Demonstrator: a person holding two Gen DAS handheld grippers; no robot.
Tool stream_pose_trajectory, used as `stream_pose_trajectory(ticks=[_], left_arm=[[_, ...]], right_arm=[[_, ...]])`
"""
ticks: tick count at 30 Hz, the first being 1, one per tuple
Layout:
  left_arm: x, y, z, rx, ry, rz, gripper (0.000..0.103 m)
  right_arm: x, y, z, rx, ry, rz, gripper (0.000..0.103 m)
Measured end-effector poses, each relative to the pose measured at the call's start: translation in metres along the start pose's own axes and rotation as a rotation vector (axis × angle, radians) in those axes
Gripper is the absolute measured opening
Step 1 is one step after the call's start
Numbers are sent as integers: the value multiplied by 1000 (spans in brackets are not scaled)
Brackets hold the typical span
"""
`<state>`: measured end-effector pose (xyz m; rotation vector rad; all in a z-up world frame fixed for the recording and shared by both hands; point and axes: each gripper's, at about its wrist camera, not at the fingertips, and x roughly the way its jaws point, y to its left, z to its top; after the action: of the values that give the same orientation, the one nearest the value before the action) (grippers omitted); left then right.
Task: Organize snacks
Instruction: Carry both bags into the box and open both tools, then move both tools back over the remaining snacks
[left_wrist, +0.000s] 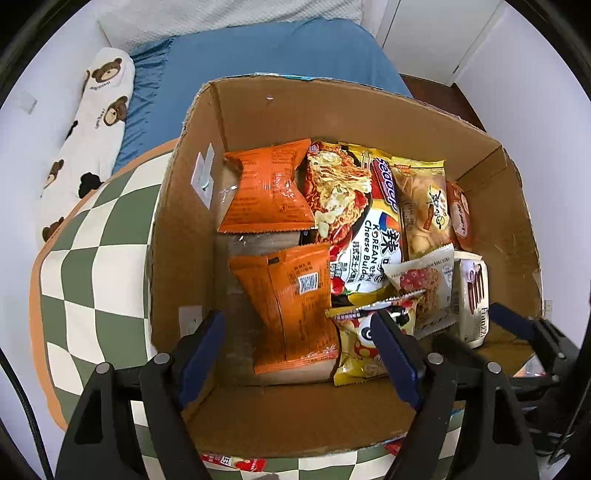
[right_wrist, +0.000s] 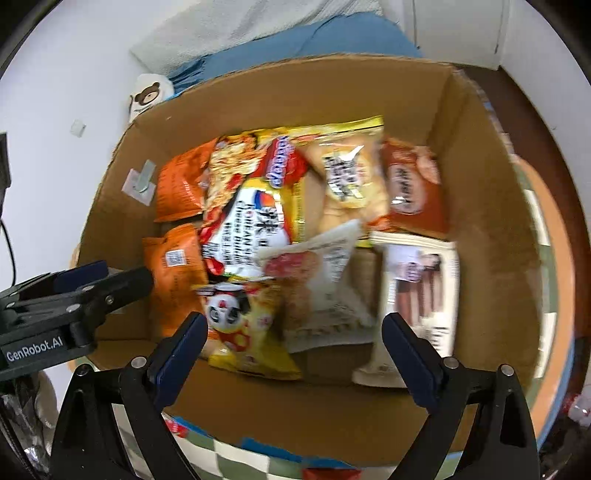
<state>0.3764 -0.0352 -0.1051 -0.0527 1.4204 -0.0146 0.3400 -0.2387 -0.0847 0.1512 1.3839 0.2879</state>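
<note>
1. Left wrist view: we see the cardboard box (left_wrist: 491, 221) on a checkered cushion (left_wrist: 92, 258), already holding most snacks: two orange packets (left_wrist: 269, 188), the noodle pack (left_wrist: 354, 229), a panda bag (left_wrist: 365, 354) and others lying loosely overlapped. Our left tool (left_wrist: 299, 354) hovers above them, jaws well apart, gripping nothing. A red packet (left_wrist: 236, 463) lies outside, below the box.
2. Right wrist view: blurred. Our right tool (right_wrist: 295, 350) hangs wide open and empty over the panda bag (right_wrist: 243, 325) and white biscuit box (right_wrist: 421, 291). We judge the gathering mostly done; tidying and strays remain.
</note>
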Motion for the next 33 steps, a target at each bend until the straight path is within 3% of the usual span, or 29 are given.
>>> stream_pose_trajectory(ticks=[7,18,27,33], left_arm=[[-19,-4,-19,-23,-69,5,80],[-82,-19,-60,-9,-265,45,80],[-123,-28,-95,-16,-373,42,80],[-136,-26,-114,-40,-401,24,80]], right_arm=[[-32,-10,-12,1,-72,-44,97],[-99,-13,-40,-19,-232,-84,97],[-148,-9,-75,-40,-340,-111,97],[-166,-8,-94,-23,-368,-99,97]])
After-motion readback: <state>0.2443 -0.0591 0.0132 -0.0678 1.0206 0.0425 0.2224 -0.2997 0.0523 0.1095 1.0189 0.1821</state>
